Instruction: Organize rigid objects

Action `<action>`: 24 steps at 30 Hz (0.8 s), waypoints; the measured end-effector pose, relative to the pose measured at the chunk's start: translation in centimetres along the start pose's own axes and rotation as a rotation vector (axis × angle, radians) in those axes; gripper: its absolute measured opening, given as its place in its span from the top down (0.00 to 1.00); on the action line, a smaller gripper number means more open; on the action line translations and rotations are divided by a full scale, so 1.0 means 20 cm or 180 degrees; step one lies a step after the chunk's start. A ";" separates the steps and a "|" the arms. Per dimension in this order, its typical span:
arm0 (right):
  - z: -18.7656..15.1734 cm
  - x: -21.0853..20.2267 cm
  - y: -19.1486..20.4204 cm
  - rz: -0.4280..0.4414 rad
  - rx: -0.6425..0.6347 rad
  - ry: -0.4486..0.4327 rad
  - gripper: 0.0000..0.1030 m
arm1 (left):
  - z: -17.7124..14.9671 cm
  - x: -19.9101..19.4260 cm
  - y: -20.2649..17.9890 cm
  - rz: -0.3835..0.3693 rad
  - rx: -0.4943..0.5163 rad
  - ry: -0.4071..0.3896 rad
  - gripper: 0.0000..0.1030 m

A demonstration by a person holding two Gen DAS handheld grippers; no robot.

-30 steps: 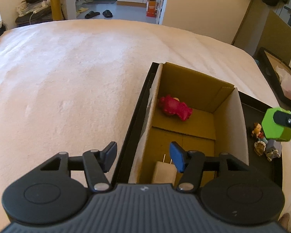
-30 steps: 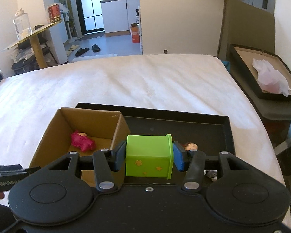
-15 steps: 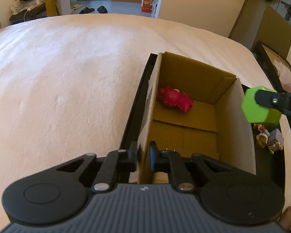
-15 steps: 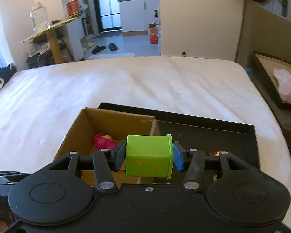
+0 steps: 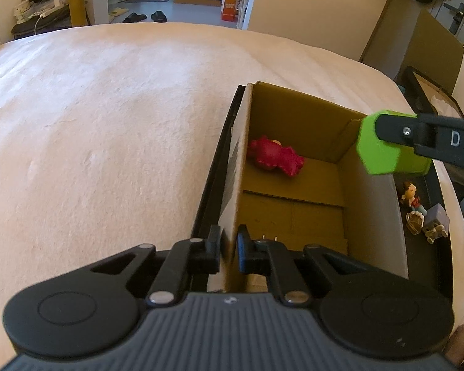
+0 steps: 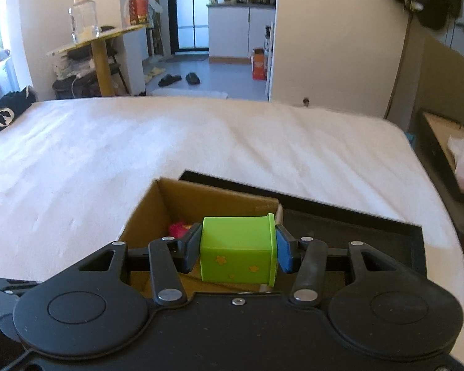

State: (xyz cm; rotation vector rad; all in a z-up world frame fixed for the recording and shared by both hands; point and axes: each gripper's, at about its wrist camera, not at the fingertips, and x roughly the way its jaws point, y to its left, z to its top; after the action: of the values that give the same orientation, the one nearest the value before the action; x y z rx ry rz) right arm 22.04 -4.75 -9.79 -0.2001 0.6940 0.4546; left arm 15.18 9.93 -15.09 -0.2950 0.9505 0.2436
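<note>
left wrist view shows the left claw (image 5: pixel 229 249) pinched on the near left wall of the cardboard box (image 5: pixel 294 117), one finger outside and one inside, steadying it. the box sits in a black tray (image 5: pixel 430 259) on the bed (image 5: pixel 108 117). the green block (image 5: pixel 386 145) hangs above the box's right wall, clamped in the right claw. inside the box lie a red toy (image 5: pixel 275 156) toward the far left and a white plug (image 5: pixel 269 238) near the front. small figurines (image 5: pixel 423 213) wait in the tray, right of the box.

right wrist view has the right claw (image 6: pixel 236 247) closed on the green block (image 6: pixel 236 247), pads on its two opposite flat sides, over the near right part of the cardboard box (image 6: pixel 207 198).

the block looks like hard, hollow plastic: light, stiff and smooth, probably a little slippery, so the flat-sided hold across its middle seems sound. a short drop should not hurt it. the box wall is thin card and bends easily, so a gentle pinch suits it.

compared with a second ago, the left claw was open and has since shut on the wall. the block was over the tray, right of the box, and has moved left and up to the box's edge.
</note>
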 end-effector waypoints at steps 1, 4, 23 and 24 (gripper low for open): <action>0.00 0.00 0.01 0.0047 0.0000 0.0010 0.53 | 0.00 0.00 0.00 0.0000 -0.0005 -0.0001 0.91; 0.00 0.03 0.03 0.0142 -0.0003 0.0093 0.53 | -0.01 0.00 0.01 -0.0016 -0.0004 -0.0023 0.91; -0.11 0.19 0.13 0.0406 0.0147 0.0432 0.52 | 0.01 0.02 0.02 -0.0184 -0.0041 -0.0015 0.90; -0.12 0.18 0.12 0.0409 0.0168 0.0441 0.52 | 0.01 0.02 0.02 -0.0176 -0.0034 -0.0012 0.90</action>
State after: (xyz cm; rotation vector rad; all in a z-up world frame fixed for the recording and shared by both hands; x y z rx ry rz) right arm 22.12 -2.23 -14.03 -0.1384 0.8571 0.5483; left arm 15.50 10.33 -15.42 -0.3301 0.9364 0.1986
